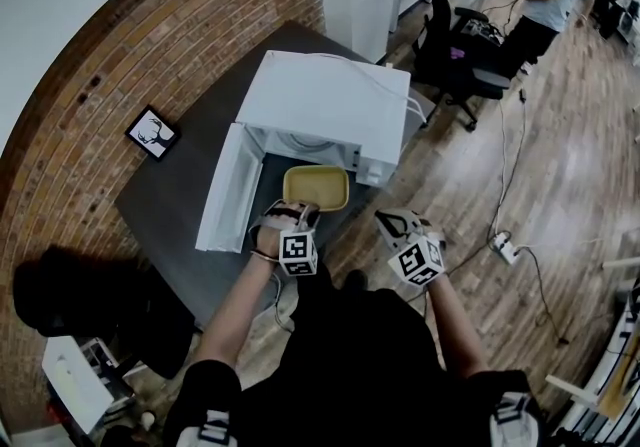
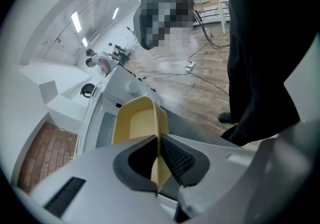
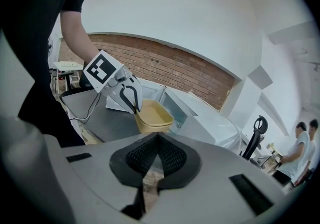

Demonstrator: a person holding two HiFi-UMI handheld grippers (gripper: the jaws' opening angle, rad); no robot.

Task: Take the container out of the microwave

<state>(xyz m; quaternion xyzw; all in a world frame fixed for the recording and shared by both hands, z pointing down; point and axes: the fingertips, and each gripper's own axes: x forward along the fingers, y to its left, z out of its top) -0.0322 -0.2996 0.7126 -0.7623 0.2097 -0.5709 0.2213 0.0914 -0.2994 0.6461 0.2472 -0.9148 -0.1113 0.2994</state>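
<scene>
Now: yellow container (image 1: 316, 187) at the mouth of the white microwave (image 1: 325, 105), door (image 1: 228, 190) swung wide.
Only the left gripper view shows the grip: left gripper (image 2: 159, 155) pinching the container's thin near wall between ribbed black pads. Tub is a smooth rounded rectangle with nothing in it. Right gripper (image 3: 156, 155) jaws are pressed together on nothing, held apart from the tub.

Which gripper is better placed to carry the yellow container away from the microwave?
Left: the left gripper pinches the container by its rim, while the right gripper is shut, empty and off to the side.
</scene>
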